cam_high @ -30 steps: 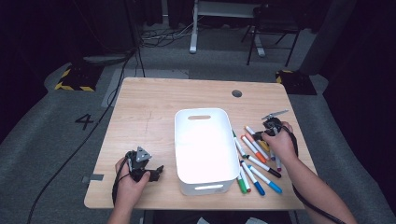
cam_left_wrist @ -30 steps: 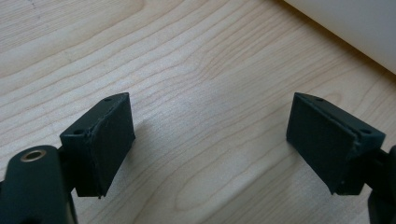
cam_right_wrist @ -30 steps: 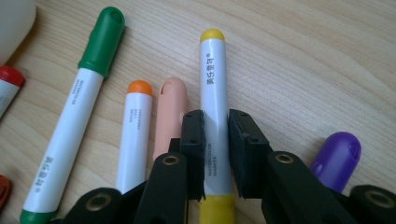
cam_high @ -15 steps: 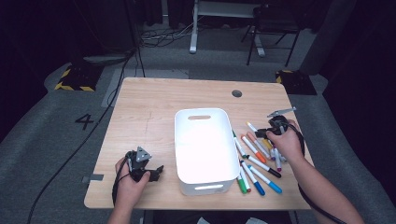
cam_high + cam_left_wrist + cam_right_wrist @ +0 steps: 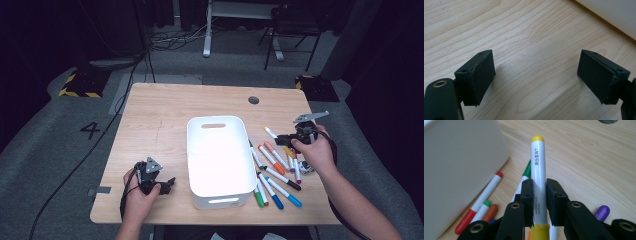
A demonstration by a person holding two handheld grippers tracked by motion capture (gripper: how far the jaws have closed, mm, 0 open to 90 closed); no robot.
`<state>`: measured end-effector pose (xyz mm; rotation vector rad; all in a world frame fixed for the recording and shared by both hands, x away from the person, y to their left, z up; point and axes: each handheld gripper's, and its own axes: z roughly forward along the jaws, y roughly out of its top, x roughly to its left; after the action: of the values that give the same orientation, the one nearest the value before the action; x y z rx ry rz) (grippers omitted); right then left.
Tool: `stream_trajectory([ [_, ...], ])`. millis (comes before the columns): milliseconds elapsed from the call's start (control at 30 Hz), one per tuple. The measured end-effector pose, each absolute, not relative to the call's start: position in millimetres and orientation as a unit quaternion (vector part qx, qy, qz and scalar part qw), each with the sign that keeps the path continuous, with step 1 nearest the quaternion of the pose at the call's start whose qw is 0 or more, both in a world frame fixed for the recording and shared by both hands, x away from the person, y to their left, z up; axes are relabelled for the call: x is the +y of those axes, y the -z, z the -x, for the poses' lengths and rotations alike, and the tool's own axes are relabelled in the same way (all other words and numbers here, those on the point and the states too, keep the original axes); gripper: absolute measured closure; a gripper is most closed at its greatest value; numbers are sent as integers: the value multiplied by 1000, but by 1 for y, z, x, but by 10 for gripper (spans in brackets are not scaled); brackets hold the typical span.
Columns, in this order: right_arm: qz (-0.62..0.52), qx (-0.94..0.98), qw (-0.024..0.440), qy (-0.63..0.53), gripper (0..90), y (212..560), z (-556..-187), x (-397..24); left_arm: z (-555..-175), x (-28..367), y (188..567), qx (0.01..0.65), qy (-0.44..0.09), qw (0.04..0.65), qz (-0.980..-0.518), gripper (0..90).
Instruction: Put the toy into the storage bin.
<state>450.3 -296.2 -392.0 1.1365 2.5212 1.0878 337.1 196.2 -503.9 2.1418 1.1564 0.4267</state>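
Right hand-held gripper (image 5: 539, 202) is clenched on a yellow-capped marker (image 5: 538, 172), pinched mid-barrel and held above the wooden surface (image 5: 165, 115) near its right edge — just beyond the loose markers (image 5: 275, 170) scattered beside the white bin (image 5: 220, 155). Bare wood lies open between that spread and the far edge. Left hand-held gripper (image 5: 536, 75) sits near the front left corner, jaws released and apart with nothing between them — the bin's wall just beside it.
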Motion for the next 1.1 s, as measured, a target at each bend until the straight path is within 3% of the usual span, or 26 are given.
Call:
stream_trajectory([
  [633, -314, 854, 60, -410, 768, 336, -421, -268, -340, 196, 504, 440, -157, 330, -820, 128],
  [1100, -261, 868, 39, -421, 767, 318, -408, -228, -346, 191, 505, 445, -153, 320, -822, 34],
])
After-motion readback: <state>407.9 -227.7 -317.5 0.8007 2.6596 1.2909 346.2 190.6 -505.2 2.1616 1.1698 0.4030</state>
